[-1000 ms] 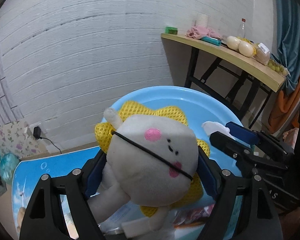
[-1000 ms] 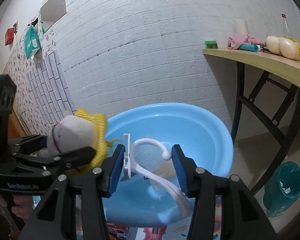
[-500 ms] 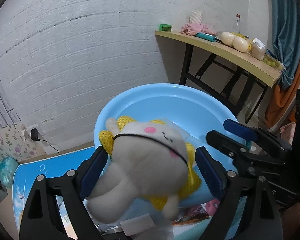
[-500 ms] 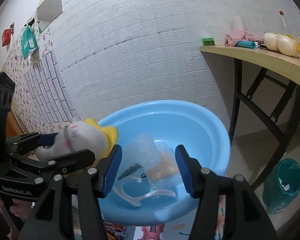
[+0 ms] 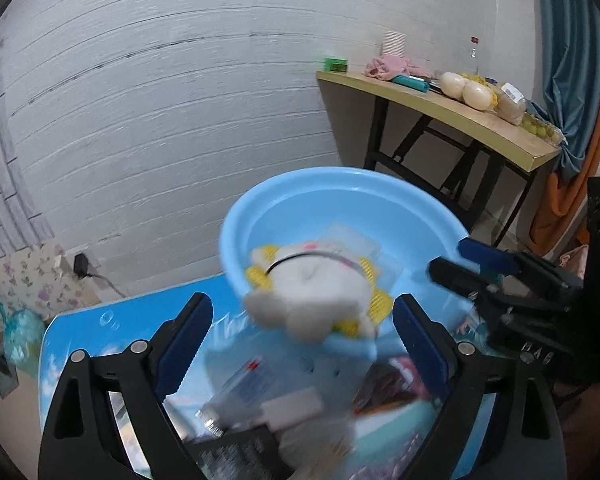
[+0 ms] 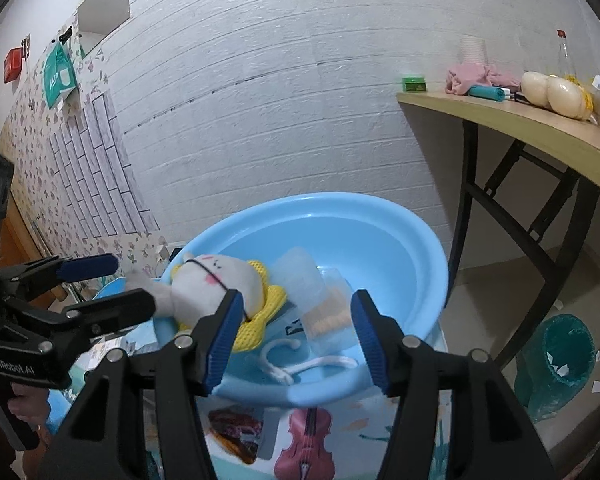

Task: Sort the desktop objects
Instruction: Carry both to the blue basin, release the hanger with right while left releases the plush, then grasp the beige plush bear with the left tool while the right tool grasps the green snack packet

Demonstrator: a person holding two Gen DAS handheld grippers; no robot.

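A white plush toy with a yellow mesh mane (image 5: 316,292) (image 6: 220,284) lies over the near-left rim of the blue basin (image 5: 296,192) (image 6: 400,220), partly inside it. My left gripper (image 5: 300,332) (image 6: 112,280) is open and empty, just in front of the toy. My right gripper (image 6: 296,336) (image 5: 460,260) is open and empty over the basin's near rim. A white hanger (image 6: 300,360) and a clear plastic box (image 6: 300,280) lie in the basin.
The basin stands on a blue printed table (image 5: 112,320) (image 6: 340,432) with packets and a dark item (image 5: 240,448) near my left gripper. A wooden side table (image 6: 520,128) with food and cloth stands at right, a green bin (image 6: 560,360) below it.
My left gripper opened and let go of the plush toy, which dropped onto the basin's rim. My right gripper opened and released the white hanger into the basin. Both grippers drew back.
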